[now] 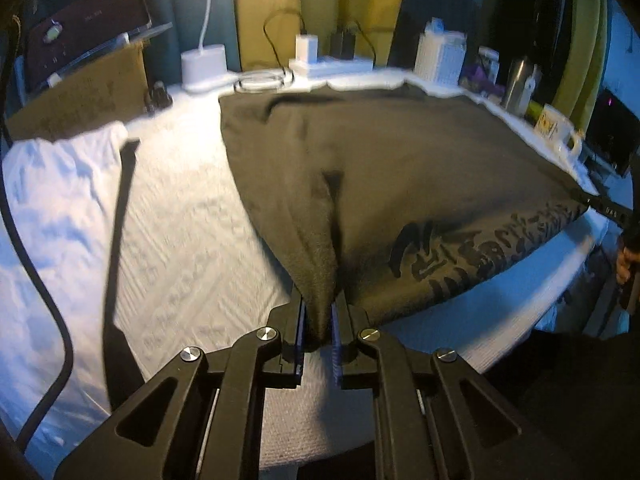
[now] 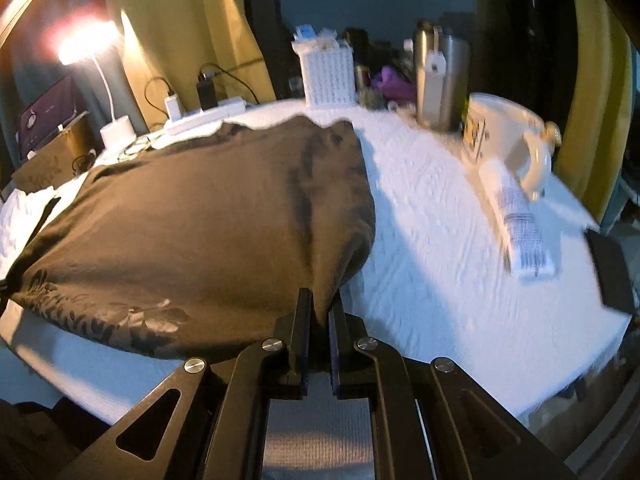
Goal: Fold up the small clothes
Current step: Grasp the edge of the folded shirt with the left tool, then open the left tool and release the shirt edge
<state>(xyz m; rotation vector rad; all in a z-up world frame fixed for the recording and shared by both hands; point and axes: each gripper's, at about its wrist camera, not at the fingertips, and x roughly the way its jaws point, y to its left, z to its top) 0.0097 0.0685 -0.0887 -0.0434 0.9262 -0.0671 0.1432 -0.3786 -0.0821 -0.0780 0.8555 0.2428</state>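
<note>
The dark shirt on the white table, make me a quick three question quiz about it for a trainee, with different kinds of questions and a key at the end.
1. True or false: both tongs are clamped on the dark shirt.
2. Multiple choice: in the right wrist view, what lies flat on the table just in front of the mug? A) a white tube B) a spoon C) a phone
3. Fill in: the printed design on the shirt runs along the edge ____ the person.

Key
1. True: the left tongs and the right tongs each pinch a near corner.
2. A, the white tube.
3. Nearest; the print lies along the lifted near edge.
</note>
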